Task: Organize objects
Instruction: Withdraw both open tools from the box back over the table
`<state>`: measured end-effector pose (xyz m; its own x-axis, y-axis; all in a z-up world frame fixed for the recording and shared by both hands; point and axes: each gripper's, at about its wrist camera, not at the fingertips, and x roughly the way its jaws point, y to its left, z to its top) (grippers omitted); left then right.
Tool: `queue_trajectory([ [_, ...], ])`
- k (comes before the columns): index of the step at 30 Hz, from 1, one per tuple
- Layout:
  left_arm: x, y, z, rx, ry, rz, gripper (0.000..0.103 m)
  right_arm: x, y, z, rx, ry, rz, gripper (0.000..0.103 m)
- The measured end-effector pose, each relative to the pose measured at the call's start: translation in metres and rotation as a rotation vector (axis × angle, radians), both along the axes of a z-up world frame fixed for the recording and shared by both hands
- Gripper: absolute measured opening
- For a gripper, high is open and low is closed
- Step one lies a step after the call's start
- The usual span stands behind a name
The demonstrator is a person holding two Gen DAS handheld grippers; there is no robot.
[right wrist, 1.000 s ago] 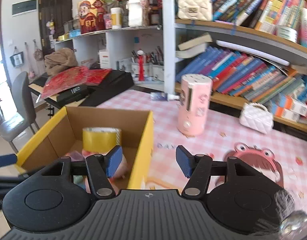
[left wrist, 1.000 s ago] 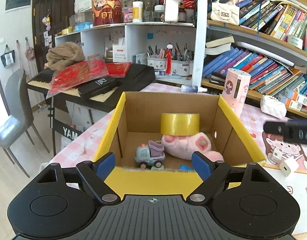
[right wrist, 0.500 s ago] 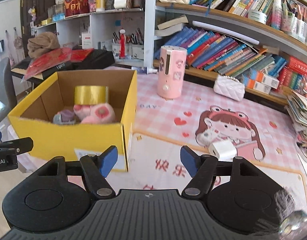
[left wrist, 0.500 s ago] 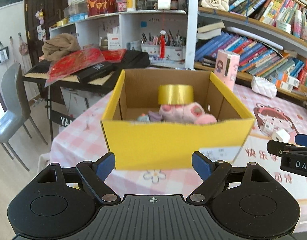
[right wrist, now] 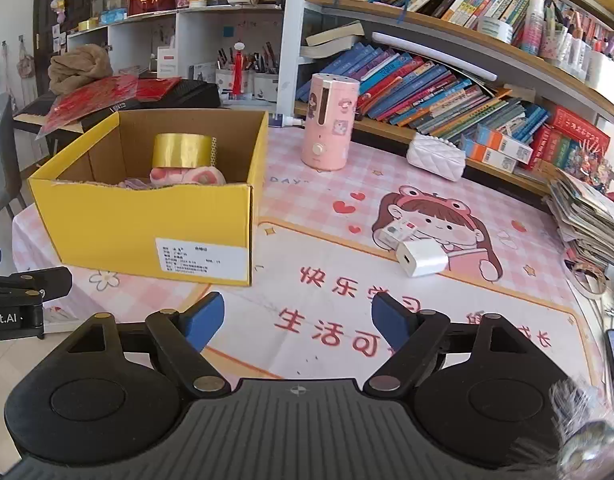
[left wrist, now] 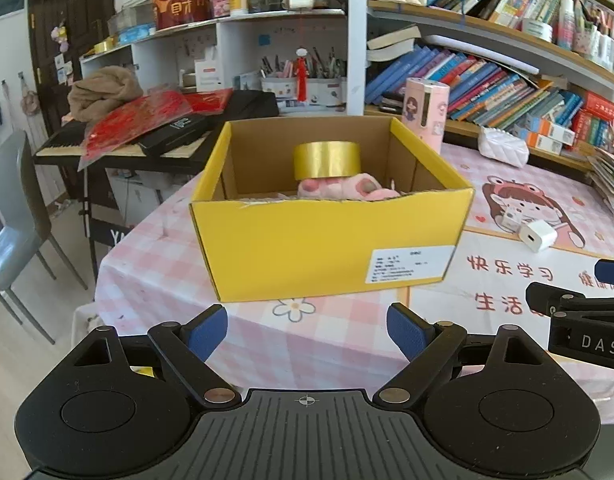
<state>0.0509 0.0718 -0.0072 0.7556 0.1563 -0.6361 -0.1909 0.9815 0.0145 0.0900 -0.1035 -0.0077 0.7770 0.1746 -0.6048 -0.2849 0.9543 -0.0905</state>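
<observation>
Both grippers are held before the yellow box (left wrist: 327, 240), nothing between their fingers: the left gripper (left wrist: 307, 330) is spread wide, and the jaws of the right gripper (right wrist: 293, 316) are opening. Inside the box a gold tape roll (right wrist: 182, 150) is seen resting on a pink plush toy (right wrist: 187, 176). On the mat, a white charger (right wrist: 421, 258) and a small card (right wrist: 395, 232) are left unsorted, so the task is judged partly done.

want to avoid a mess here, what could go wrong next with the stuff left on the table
The white charger lies right against a small white card, so the opening, empty right gripper might catch both. The gold tape roll sits perched on the pink plush in the yellow box; dropping more in could topple it.
</observation>
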Motion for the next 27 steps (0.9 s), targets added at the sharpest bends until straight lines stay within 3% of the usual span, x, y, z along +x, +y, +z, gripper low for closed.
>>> queue_trajectory([
  [15,-0.021,-0.025,-0.002,0.011,0.009,-0.074,0.089,-0.032,-0.027,-0.006,0.010,0.011,-0.078,0.085],
  [27,-0.026,-0.052,-0.005,0.014,0.016,-0.192,0.089,-0.054,-0.056,-0.011,0.022,0.030,-0.185,0.089],
])
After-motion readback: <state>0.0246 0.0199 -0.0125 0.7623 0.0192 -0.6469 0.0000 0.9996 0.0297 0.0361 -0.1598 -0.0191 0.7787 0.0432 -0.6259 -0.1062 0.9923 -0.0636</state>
